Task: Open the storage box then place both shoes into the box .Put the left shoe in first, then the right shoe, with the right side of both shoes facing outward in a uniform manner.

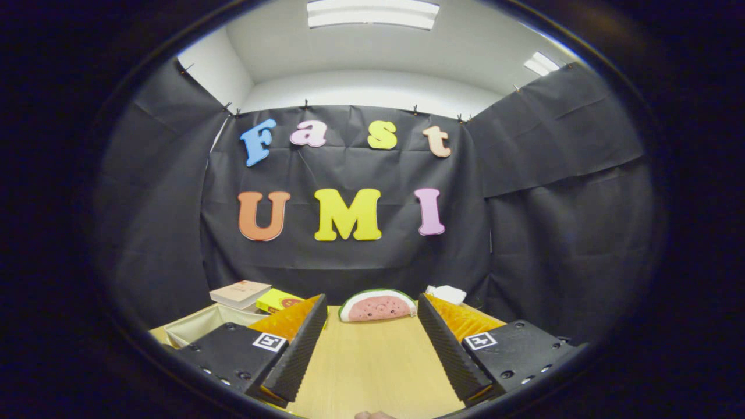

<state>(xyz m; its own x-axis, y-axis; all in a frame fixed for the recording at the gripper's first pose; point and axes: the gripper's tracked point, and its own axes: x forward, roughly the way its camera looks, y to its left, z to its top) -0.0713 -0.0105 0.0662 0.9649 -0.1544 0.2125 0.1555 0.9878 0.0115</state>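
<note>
My gripper (372, 317) is held above a wooden table (372, 361) with its two fingers spread wide apart and nothing between them. A shallow beige box (201, 327) with an open top sits on the table just left of the left finger, partly hidden behind it. I cannot tell whether this is the storage box. No shoe is seen on the stretch of table ahead of the fingers.
A watermelon-slice plush toy (377, 306) lies at the far edge of the table, beyond the fingers. Two books (240, 292) (278, 300) rest at the back left near the box. A white crumpled object (447, 294) sits at the back right.
</note>
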